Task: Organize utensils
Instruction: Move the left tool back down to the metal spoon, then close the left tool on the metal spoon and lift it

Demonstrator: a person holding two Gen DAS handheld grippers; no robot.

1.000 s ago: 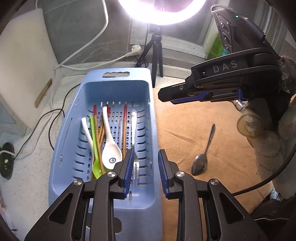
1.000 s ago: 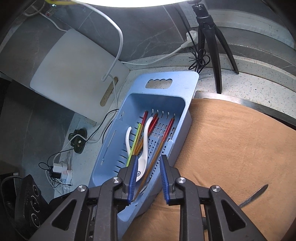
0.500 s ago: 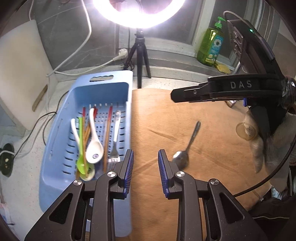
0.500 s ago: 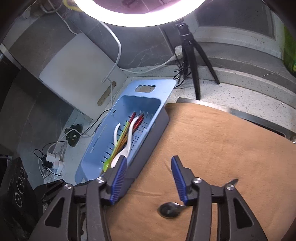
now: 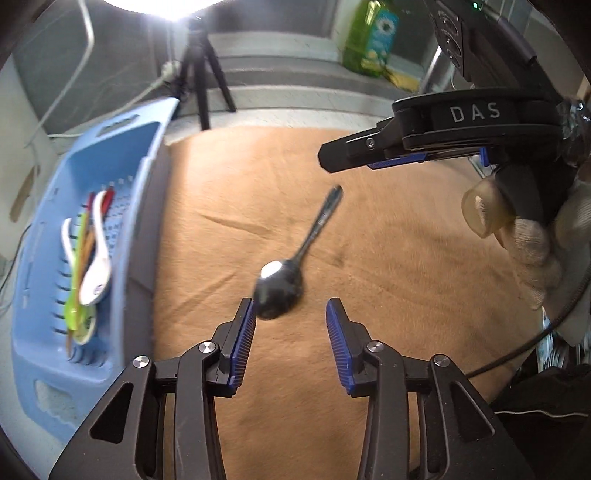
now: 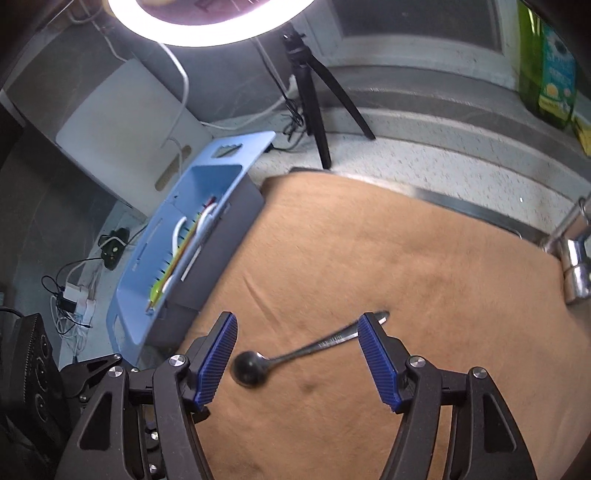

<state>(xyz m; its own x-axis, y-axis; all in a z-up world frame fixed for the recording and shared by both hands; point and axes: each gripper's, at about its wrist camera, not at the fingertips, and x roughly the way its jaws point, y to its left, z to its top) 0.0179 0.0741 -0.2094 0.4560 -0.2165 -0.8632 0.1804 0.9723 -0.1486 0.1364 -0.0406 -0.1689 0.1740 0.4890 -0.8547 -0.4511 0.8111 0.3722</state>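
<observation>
A metal spoon lies alone on the brown mat. My left gripper hovers just short of its bowl, jaws opening, nothing between them. My right gripper hangs over the spoon with the handle lying across the gap, jaws opening wide, pads apart from it. The same right gripper shows in the left wrist view, held by a gloved hand. A blue slotted basket at the mat's left holds white spoons, a green spoon and chopsticks.
A black tripod under a ring light stands behind the basket on the speckled counter. A white board leans at the back left with cables and plugs nearby. A green bottle stands at the back right. A metal tap sits at the mat's right edge.
Both grippers have swung from over the basket to the right, over the mat and the spoon. Both sets of jaws stand wider, the right much wider.
</observation>
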